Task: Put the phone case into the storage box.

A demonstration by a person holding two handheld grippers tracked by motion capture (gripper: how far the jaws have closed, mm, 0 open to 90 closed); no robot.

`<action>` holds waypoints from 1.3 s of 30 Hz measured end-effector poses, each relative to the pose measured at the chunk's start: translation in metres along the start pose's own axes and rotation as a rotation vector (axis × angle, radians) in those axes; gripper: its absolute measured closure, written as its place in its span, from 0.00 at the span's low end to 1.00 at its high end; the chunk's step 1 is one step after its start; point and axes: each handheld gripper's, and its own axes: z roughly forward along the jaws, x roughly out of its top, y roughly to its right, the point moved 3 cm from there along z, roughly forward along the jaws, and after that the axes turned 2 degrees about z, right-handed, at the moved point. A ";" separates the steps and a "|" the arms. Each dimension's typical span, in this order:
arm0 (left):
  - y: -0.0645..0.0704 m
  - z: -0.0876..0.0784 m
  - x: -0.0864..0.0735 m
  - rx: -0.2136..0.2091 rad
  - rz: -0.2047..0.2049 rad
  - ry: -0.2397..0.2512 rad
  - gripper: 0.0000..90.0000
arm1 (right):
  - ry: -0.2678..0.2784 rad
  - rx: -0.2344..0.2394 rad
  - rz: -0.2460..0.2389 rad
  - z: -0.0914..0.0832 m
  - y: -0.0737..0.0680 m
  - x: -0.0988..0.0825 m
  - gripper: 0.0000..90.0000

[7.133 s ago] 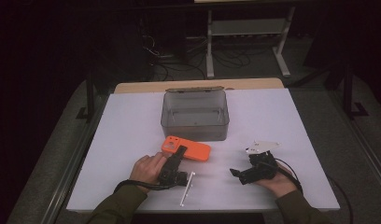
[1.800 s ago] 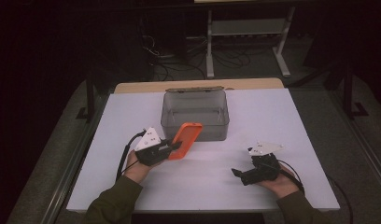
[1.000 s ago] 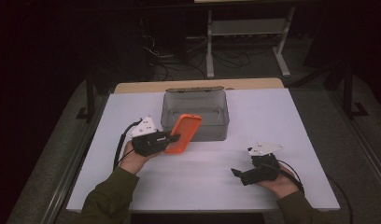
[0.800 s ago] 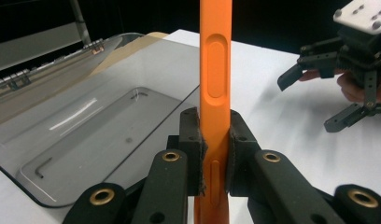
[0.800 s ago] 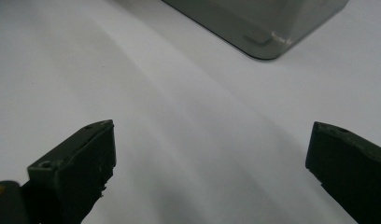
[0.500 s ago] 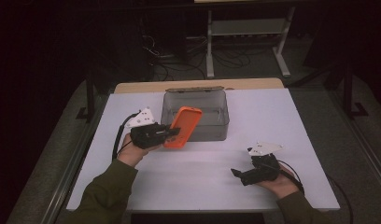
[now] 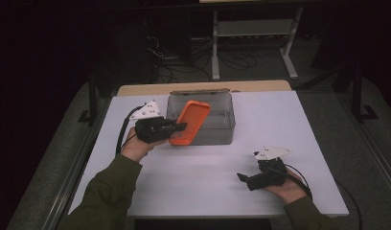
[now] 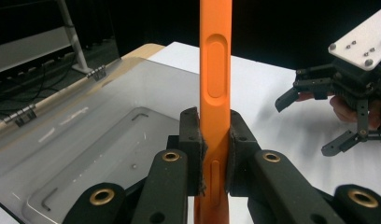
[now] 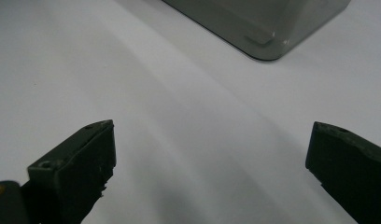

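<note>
Phone case (image 7: 189, 122), bright orange, is clamped edge-on in the left gripper (image 7: 180, 127), with both pads (image 8: 193, 148) pressed flat against its thin sides. From the left gripper view you can see the case (image 8: 215, 84) standing upright out of the jaws, with the long button cutout facing the camera and a smaller one down between the pads. In the high view it's off the desk (image 7: 289, 120) and tilted, the top end leaning over the front-left part of the clear plastic box (image 7: 217, 125), whose lid looks closed, with hinges along its far side. The box (image 8: 81, 140) sits just left of the case in the left gripper view, pretty close under it. Right gripper (image 7: 245, 178) is parked low near the front right of the desk, well apart from the box and the case, held in the person's hand (image 7: 284, 184) with its grey plate on top. Its jaws are spread wide with nothing between them, just bare white desk (image 9: 188, 140) and a corner of the box (image 9: 268, 28) further off. You can also spot that right gripper (image 8: 314, 121) hanging open in the left gripper view.
</note>
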 end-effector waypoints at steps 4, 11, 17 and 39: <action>-0.005 0.000 0.007 0.000 0.000 0.007 0.89 | 0.001 0.000 0.003 0.000 0.000 0.000 0.01; -0.016 0.003 0.017 0.007 -0.014 0.024 0.89 | 0.001 0.000 0.005 0.000 0.000 0.000 0.01; -0.025 0.006 0.022 0.020 -0.020 0.022 0.89 | 0.009 -0.004 0.006 -0.001 0.001 0.000 0.01; -0.063 0.021 0.028 0.090 -0.073 -0.057 0.89 | 0.011 -0.007 0.012 -0.002 0.002 0.000 0.01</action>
